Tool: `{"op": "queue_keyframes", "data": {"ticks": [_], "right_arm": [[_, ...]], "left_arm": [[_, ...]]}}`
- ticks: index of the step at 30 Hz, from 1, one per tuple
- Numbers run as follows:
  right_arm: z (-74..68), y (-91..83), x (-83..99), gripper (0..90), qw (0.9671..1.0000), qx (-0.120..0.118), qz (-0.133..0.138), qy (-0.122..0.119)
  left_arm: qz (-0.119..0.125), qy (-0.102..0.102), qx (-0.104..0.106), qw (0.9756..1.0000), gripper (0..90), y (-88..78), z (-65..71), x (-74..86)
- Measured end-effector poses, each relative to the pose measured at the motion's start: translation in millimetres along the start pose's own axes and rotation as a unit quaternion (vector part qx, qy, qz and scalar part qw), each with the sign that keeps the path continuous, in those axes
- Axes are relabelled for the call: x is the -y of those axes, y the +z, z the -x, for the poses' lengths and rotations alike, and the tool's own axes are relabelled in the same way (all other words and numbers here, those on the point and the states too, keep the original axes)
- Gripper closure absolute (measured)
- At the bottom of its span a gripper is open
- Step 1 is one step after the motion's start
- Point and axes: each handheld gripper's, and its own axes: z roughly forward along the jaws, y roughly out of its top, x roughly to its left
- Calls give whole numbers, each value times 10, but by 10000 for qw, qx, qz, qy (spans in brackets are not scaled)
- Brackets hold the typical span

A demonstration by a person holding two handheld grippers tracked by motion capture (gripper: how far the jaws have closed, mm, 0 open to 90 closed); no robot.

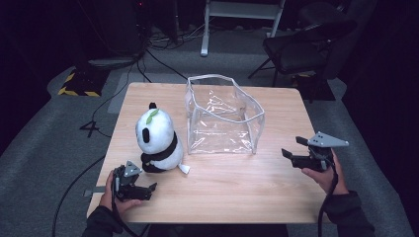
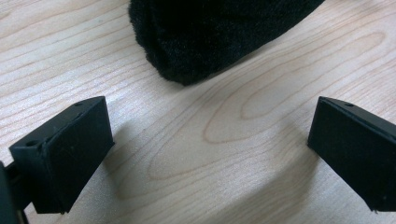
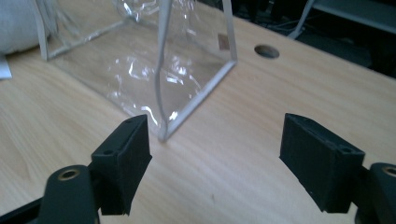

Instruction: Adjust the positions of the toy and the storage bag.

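Two things in play on the tabletop (image 1: 222,192): a plush panda (image 1: 158,140) and a clear plastic bag (image 1: 222,118), upright with its mouth gaping, just right of the toy. Probably light and soft, the panda; likely to squash under pressure and not slip much, so best taken around the body or head rather than by the small white tail. Flimsy and glossy, the bag; likely to buckle and slide, so best pinched at the white-trimmed rim or a corner seam.

Left gripper (image 1: 143,190) low on the tabletop just in front of the panda, jaws spread wide and empty, black plush (image 2: 210,37) near but apart. Right gripper (image 1: 291,150) lifted off the wood, well right of the bag, jaws released and empty, the bag's near corner (image 3: 163,135) just ahead of the left-hand jaw.
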Motion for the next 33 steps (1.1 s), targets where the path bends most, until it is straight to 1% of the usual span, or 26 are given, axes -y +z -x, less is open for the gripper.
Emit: {"op": "queue_keyframes", "data": {"ticks": [2, 5, 7, 8, 12, 14, 16, 17, 18, 20, 21, 25, 26, 28, 29, 31, 33], "right_arm": [[2, 23, -106, 249, 10000, -29, 50, 15], [2, 67, -337, 255, 9999, 8, 167, -20], [3, 77, -427, 262, 9996, -17, 262, 40], [0, 89, -501, 262, 9995, -19, 299, 41], [-34, 124, -728, 267, 9992, 19, 390, -48], [-51, 139, -832, 270, 9989, -24, 455, -79], [-59, 170, -925, 270, 9986, 49, 517, -48], [-60, 188, -966, 270, 9985, 25, 538, -2], [-74, 222, -1045, 272, 9985, 109, 540, -25], [-80, 236, -1075, 276, 9985, 115, 534, -22], [-93, 250, -1122, 276, 9986, 51, 535, -15], [-147, 296, -1265, 281, 9982, 116, 585, -84], [-149, 312, -1285, 283, 9982, 127, 574, -64], [-153, 369, -1327, 290, 9987, 100, 506, -50], [-162, 397, -1343, 295, 9988, 156, 470, -64], [-175, 455, -1367, 302, 9991, 120, 410, -64], [-196, 528, -1373, 324, 9993, 166, 328, -98]], "left_arm": [[-4, 1, -2, 10000, 1, -1, 0, 0], [-4, 0, -3, 10000, 1, -1, 0, 0], [2, 0, -1, 10000, 1, 0, 0, 0], [-12, 2, -1, 10000, 1, -2, 0, -1], [-13, 1, 1, 10000, 1, -1, 0, -1], [-14, 6, 1, 10000, 1, -2, -1, -1], [-16, 2, 2, 10000, 1, -1, -1, -2], [-15, 3, 2, 10000, 1, -1, -1, -2], [-15, 3, 2, 10000, 1, -1, -1, -2], [-6, 1, 0, 10000, 1, 0, 0, -1], [-17, 4, 1, 10000, 1, -2, -1, -2], [-16, 4, 2, 10000, 1, -1, -1, -2], [-16, 3, 1, 10000, 1, -1, -1, -2], [-11, 1, 3, 10000, 1, -1, -1, -2], [-16, 2, 1, 10000, 1, -2, 0, -2], [-6, 0, -3, 10000, 1, 0, 0, -1], [-15, 1, 0, 10000, 1, -1, 0, -2]]}}
